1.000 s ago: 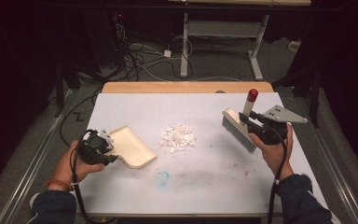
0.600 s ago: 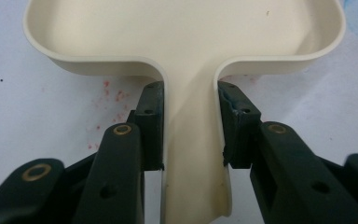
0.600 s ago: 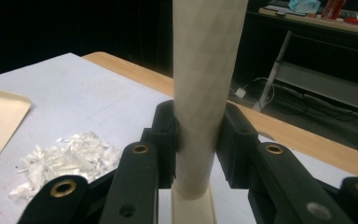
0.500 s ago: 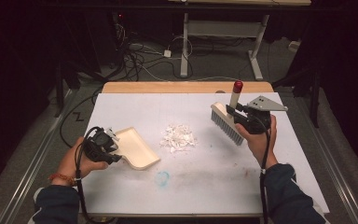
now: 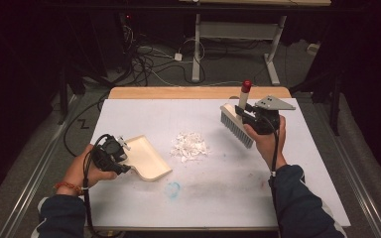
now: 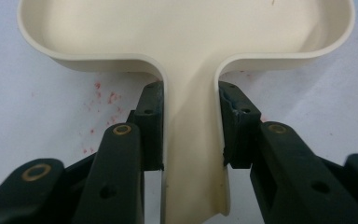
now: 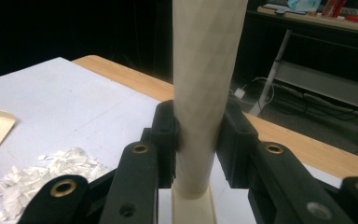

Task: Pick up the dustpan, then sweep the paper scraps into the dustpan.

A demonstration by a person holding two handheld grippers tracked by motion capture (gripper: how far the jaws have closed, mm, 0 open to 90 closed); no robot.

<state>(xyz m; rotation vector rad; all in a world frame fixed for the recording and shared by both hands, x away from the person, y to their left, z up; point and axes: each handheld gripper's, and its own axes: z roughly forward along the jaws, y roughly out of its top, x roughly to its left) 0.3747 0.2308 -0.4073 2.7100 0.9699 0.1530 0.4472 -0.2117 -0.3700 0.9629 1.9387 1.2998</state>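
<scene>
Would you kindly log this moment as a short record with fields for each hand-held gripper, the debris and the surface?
left hand-held gripper: shut on dustpan by its handle, pan resting on the table
right hand-held gripper: shut on brush by its handle, bristles angled down toward the pile
paper scraps: white pile between pan and brush, touching neither
table: white top, faint blue smudge near the front

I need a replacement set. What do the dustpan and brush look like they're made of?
Dustpan: probably moulded plastic, cream, smooth with a slight sheen and rounded walls. Brush: handle looks like matte cream plastic with a faint faceted texture and a red tip; grey bristles seem synthetic.
</scene>
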